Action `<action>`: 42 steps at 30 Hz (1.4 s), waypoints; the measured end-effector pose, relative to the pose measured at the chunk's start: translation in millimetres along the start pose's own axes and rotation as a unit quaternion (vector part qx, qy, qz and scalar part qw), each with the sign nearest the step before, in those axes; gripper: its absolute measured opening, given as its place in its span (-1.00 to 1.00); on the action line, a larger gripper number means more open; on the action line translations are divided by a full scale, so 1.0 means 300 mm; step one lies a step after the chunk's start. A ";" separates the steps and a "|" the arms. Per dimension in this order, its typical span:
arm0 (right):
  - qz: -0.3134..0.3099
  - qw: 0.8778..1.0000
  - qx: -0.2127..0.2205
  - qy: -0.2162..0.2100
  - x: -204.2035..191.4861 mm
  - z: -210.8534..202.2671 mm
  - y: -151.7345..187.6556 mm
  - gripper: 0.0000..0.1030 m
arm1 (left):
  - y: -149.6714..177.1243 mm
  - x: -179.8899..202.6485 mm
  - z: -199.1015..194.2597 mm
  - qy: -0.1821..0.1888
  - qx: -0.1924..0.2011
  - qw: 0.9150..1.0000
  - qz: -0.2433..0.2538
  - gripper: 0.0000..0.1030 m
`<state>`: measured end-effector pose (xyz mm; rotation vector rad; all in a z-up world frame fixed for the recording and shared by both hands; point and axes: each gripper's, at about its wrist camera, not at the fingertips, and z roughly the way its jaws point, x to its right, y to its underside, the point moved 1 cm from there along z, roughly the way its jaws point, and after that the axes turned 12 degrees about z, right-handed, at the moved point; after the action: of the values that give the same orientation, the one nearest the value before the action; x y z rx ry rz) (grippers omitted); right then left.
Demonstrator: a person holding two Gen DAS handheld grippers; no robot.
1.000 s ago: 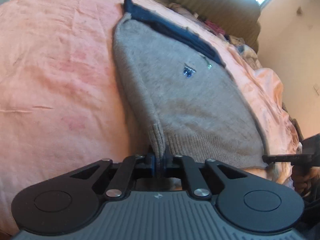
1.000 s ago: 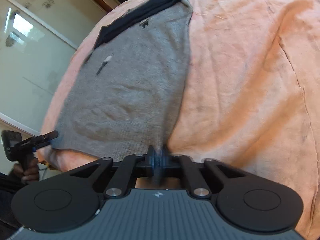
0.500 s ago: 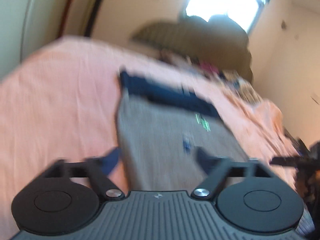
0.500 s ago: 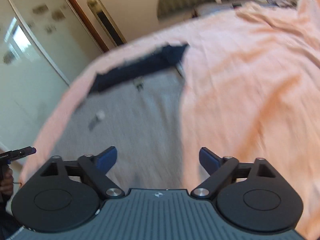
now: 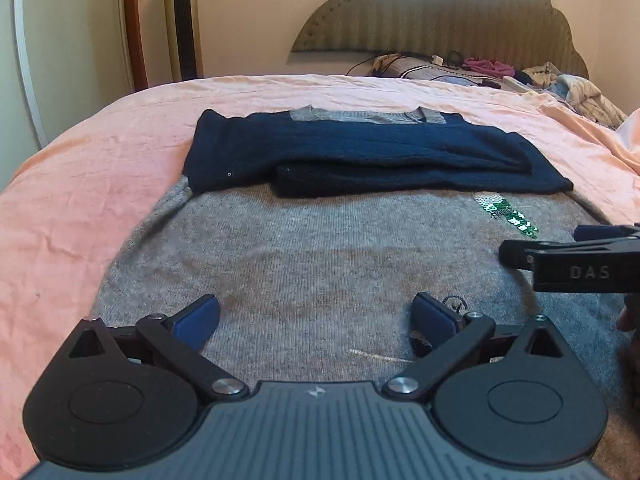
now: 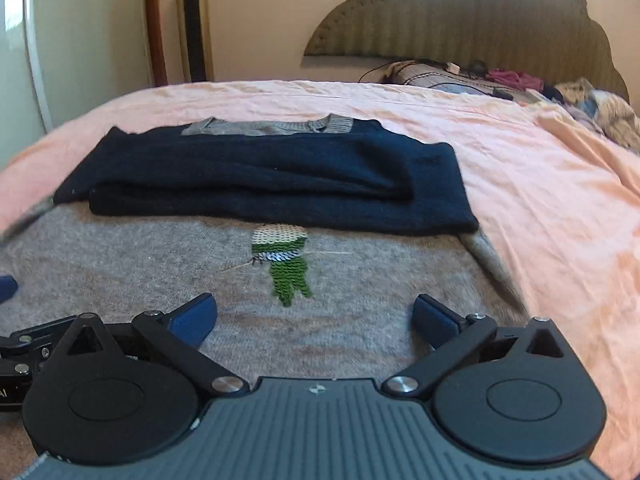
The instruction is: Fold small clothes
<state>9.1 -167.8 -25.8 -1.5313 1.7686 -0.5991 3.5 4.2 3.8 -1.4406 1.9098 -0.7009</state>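
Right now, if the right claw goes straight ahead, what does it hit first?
Likely the green sequin patch on the grey sweater, then the folded navy sleeves. The right claw is open; its height above the knit is unclear.

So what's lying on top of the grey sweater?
Its navy sleeves, folded across the grey sweater. They hide most of the chest; the sequin patch shows below them.

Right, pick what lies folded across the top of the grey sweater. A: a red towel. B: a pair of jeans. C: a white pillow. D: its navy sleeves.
D: the navy sleeves lie folded across the grey sweater, above its green sequin patch.
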 end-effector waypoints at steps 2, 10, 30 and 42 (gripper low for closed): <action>-0.007 1.000 -0.001 0.011 0.004 -0.025 0.020 1.00 | -0.004 0.005 0.001 -0.001 -0.001 1.000 0.002 1.00; -0.003 1.000 0.008 0.024 0.034 -0.224 0.181 1.00 | -0.003 0.006 -0.004 -0.001 -0.001 1.000 0.001 1.00; 0.005 1.000 0.010 0.026 0.042 -0.216 0.180 1.00 | -0.007 0.006 0.007 -0.006 -0.002 1.000 -0.001 1.00; 0.006 1.000 0.009 0.025 0.044 -0.217 0.179 1.00 | -0.004 0.005 0.005 -0.008 -0.003 1.000 -0.001 1.00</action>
<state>-75.6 -177.3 -26.6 -1.5037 1.8039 -0.6497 5.1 2.3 3.3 -1.4484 1.8995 -0.6834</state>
